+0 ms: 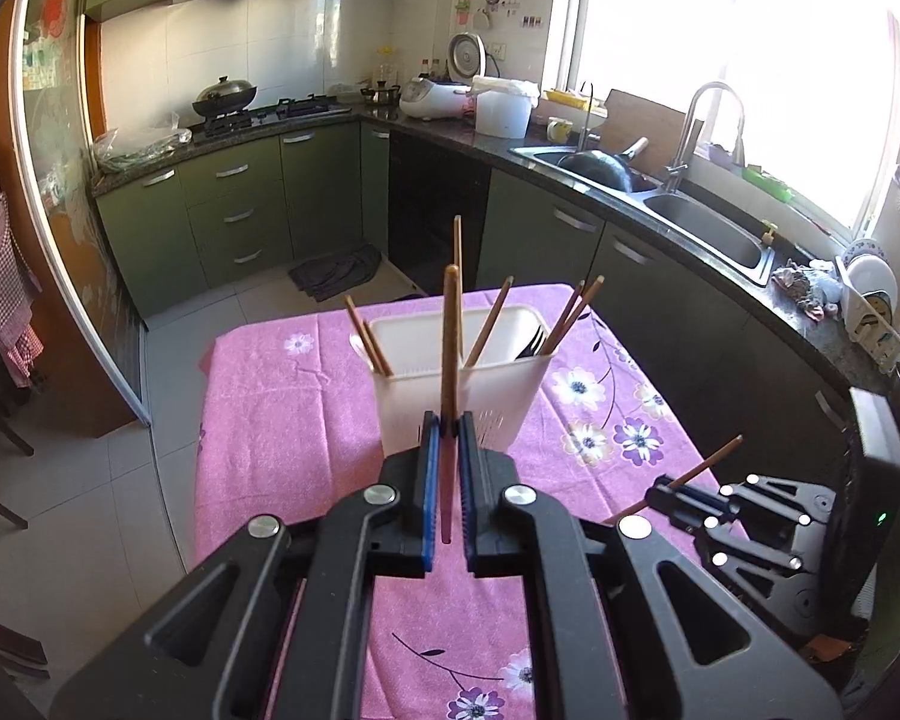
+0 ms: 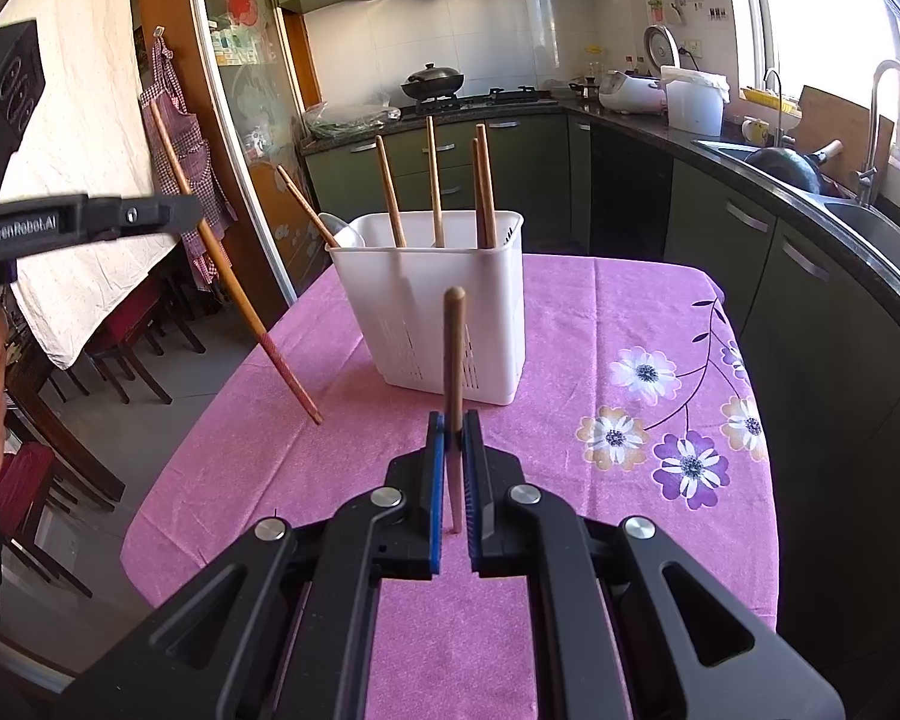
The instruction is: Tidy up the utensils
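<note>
Right wrist only: left gripper (image 2: 195,213) clamping slanted chopstick (image 2: 243,300); right gripper (image 2: 453,427) likewise.

Right tool (image 2: 455,423) clamped on a wooden chopstick (image 2: 453,360), near upright. White holder (image 2: 432,306) on pink-clothed bench (image 2: 570,360), five chopsticks inside. Left tool (image 2: 150,213) grips another chopstick (image 2: 234,288), tilted.

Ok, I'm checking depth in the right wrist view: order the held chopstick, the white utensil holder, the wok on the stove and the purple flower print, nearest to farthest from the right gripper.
1. Held chopstick, clamped between the right gripper fingers.
2. Purple flower print, on the cloth to the right.
3. White utensil holder, ahead at the table's middle.
4. Wok, on the stove at the far wall.
</note>
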